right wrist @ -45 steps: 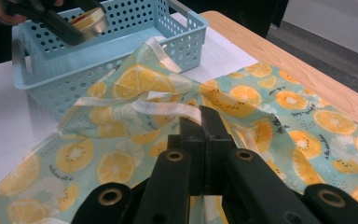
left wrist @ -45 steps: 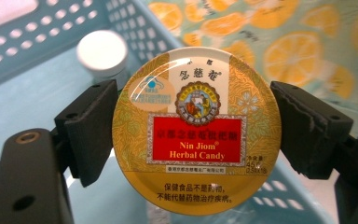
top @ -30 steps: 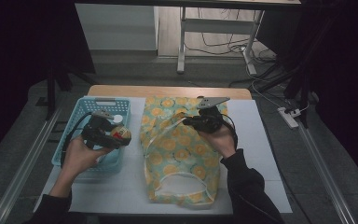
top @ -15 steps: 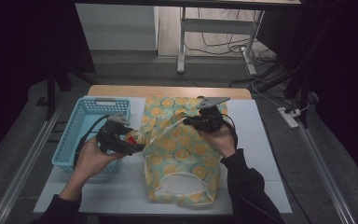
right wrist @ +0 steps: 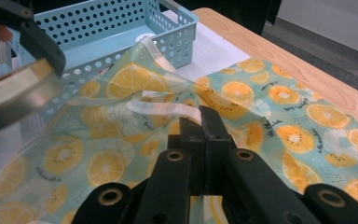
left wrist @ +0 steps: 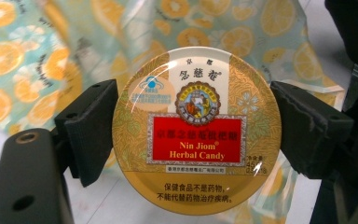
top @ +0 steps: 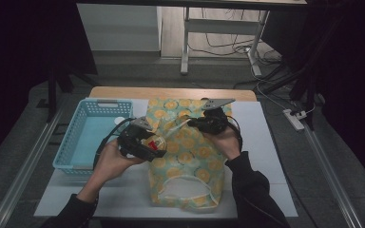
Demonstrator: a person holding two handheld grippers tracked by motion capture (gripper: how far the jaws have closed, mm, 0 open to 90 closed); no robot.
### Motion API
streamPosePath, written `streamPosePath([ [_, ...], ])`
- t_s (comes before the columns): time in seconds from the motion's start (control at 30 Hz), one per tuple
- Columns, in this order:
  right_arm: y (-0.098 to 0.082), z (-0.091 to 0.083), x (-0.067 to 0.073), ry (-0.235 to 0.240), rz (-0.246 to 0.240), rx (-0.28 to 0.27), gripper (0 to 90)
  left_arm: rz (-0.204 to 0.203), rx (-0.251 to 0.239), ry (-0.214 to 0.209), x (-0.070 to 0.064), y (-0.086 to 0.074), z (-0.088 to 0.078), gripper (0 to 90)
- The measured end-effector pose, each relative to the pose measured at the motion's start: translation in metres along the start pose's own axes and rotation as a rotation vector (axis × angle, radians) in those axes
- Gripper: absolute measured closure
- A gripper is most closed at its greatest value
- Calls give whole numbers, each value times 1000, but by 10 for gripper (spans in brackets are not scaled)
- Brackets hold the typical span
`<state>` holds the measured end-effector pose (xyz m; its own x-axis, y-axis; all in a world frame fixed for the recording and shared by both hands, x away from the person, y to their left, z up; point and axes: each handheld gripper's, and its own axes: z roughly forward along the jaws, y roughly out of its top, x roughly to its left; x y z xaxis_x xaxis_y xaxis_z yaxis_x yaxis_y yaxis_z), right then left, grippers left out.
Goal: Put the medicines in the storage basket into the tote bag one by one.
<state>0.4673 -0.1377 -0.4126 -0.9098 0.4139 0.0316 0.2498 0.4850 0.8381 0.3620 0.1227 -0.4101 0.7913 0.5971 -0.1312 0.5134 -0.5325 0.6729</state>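
**Candy tin at the bag's edge, strap pinched**

The left gripper (top: 158, 146) is gripping a round candy tin (left wrist: 196, 130) by its rim, jaws spread wide around it, left of centre in the high view at the left edge of the orange-print bag (top: 186, 156). The right gripper (right wrist: 204, 140) is pinching the bag's pale strap (right wrist: 161, 107) with jaws fully closed. A blue basket (top: 83, 137) is sitting at the left.

Round gold candy tin (left wrist: 196, 130) w/ red label, held over orange-print bag (top: 190, 156), handle pinched up.
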Motion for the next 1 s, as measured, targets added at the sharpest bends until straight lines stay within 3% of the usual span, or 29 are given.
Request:
streamPosePath([
  [0.27, -1, 0, -4, -5, 14, -3, 894, 26, 20, -35, -8, 15, 24, 201],
  [0.63, -2, -1, -8, -13, 21, -2, 894, 58, 37, -48, -17, 35, 58, 201],
  [1.0, -4, -2, -12, -20, 29, -13, 894, 67, 80, -32, -10, 45, 97, 201],
])
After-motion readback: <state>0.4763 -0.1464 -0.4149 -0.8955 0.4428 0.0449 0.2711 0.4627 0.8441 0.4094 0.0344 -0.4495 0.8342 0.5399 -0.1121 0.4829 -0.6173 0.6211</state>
